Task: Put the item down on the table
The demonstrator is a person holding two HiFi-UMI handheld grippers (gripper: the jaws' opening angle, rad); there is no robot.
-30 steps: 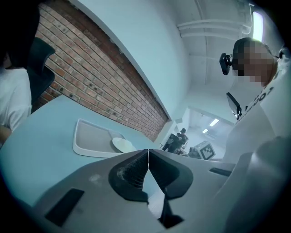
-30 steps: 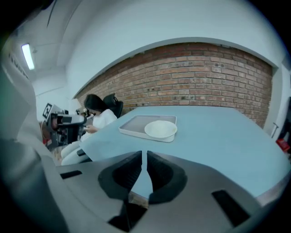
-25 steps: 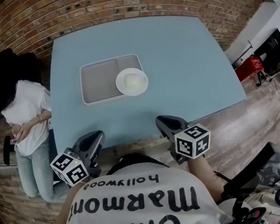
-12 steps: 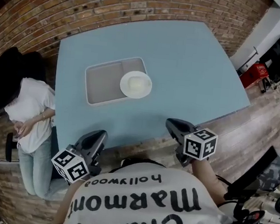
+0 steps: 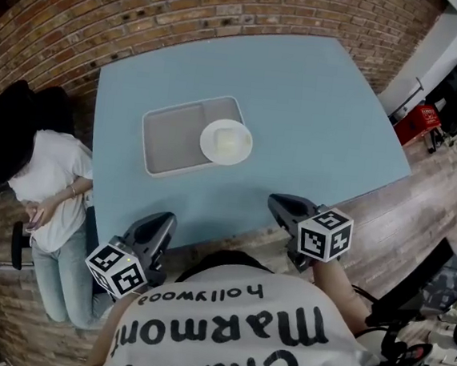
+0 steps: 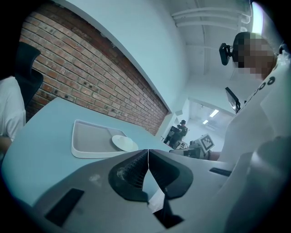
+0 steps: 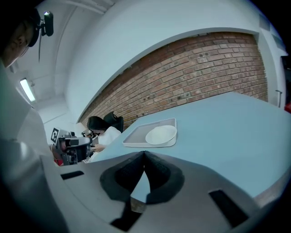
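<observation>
A round white plate (image 5: 226, 142) rests on the right end of a grey tray (image 5: 169, 136) on the light blue table (image 5: 316, 106). Both grippers hover at the table's near edge, well short of the tray. My left gripper (image 5: 163, 222) is shut with nothing between its jaws; its own view shows the left gripper (image 6: 148, 151) closed, with the tray (image 6: 88, 139) and plate (image 6: 123, 143) ahead. My right gripper (image 5: 279, 203) has just been closing and is now shut and empty. In its own view the right gripper (image 7: 144, 153) points towards the plate (image 7: 160, 134) and tray (image 7: 138, 135).
A person in a white shirt (image 5: 44, 176) stands at the table's left edge beside a black chair (image 5: 14, 113). A brick wall (image 5: 188, 13) runs behind the table. A red object (image 5: 418, 116) and dark equipment (image 5: 435, 287) stand on the wooden floor at the right.
The head view has shifted, so table, tray and plate now lie a little further right in the picture. Both grippers stay near the table's near edge.
</observation>
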